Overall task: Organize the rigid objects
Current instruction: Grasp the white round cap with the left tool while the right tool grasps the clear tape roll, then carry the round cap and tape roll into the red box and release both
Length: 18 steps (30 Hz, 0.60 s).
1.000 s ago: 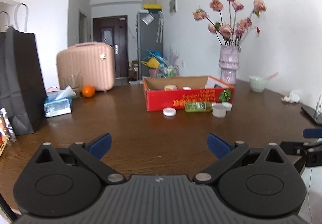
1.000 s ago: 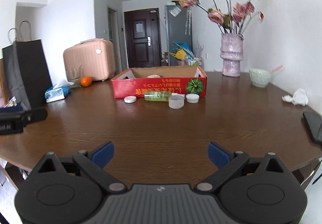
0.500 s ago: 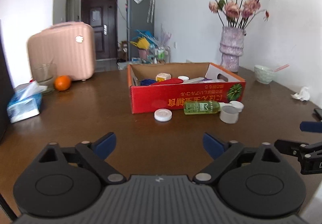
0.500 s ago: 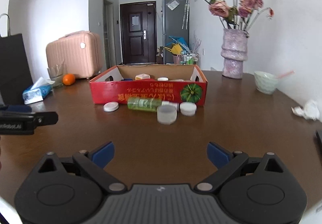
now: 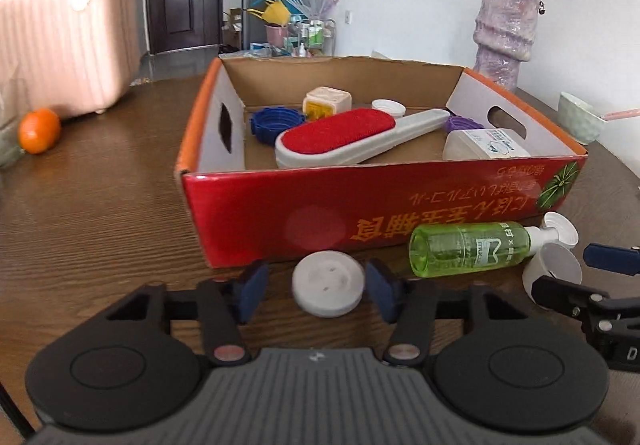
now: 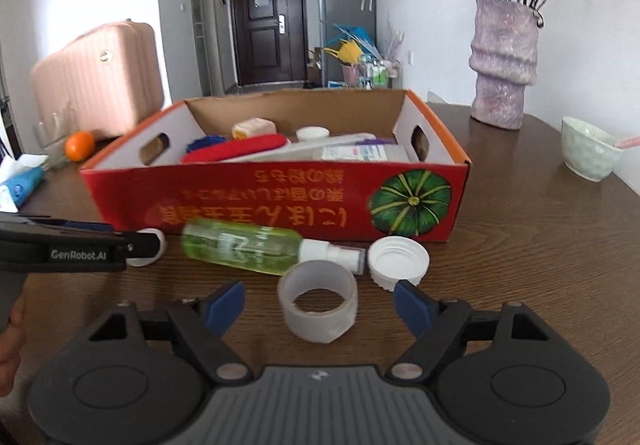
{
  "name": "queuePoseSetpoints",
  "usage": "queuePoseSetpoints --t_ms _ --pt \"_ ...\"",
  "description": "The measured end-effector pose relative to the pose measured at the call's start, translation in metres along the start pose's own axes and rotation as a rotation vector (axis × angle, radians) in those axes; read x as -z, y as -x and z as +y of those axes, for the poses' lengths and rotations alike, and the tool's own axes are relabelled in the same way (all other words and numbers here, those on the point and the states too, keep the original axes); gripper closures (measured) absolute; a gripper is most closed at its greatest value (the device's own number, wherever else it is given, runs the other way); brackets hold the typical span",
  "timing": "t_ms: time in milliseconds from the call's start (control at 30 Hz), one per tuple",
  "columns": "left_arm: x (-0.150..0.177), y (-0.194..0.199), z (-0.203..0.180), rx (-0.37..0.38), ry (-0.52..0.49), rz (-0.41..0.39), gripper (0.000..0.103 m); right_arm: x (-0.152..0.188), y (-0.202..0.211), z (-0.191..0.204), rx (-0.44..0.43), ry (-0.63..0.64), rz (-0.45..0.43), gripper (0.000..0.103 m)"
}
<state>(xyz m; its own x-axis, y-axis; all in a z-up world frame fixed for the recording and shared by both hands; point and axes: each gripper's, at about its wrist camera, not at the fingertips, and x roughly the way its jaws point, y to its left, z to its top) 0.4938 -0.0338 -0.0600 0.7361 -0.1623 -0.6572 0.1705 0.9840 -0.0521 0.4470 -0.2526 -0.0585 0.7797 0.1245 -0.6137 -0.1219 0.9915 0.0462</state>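
Tabletop [image 5: 100, 205] is dark wood. The red box [image 5: 360, 205] sits mid-table, open top. Inside it: a red-faced brush [image 5: 340, 133] lying diagonal, a blue cap [image 5: 272, 123] at its far left, a cream cube [image 5: 326, 103] behind it, a white jar [image 5: 486, 143] at the near right corner.

Far left of the box are a pink suitcase [image 5: 60, 45] and an orange [image 5: 39, 130]. Far right are a purple vase [image 6: 502, 65] with flowers and a pale bowl [image 6: 588, 153].

Loose items lie along the box's near wall. The green bottle [image 6: 244, 247] is on its side, nozzle pointing right, touching or just off the box front. The tape roll [image 6: 318, 301] stands on its edge just near of the bottle. The white ribbed cap [image 6: 398, 257] sits open side up, right of the tape and near the nozzle. The white disc [image 5: 328, 283] lies flat left of the bottle.

Your left claw [image 5: 316, 285] is open and straddles the disc; both pads sit just beside its rim, and I cannot tell whether they touch it. Your right claw [image 6: 320, 305] is open wide around the tape roll, with clear gaps on both sides.
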Motion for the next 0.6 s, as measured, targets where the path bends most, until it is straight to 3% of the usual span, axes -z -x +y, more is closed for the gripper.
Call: queuePoseSetpoints --t_ms 100,333,600 --pt "0.002 0.000 -0.005 0.005 -0.041 -0.014 0.063 0.001 -0.005 -0.004 -0.007 -0.003 0.015 0.059" --pt "0.017 0.042 -0.011 0.004 -0.058 -0.075 0.063 0.005 0.010 -0.007 -0.012 -0.015 -0.005 0.061" --pt "0.043 0.155 -0.019 -0.002 -0.052 -0.225 0.063 0.009 0.098 0.012 -0.046 0.039 -0.119 0.061"
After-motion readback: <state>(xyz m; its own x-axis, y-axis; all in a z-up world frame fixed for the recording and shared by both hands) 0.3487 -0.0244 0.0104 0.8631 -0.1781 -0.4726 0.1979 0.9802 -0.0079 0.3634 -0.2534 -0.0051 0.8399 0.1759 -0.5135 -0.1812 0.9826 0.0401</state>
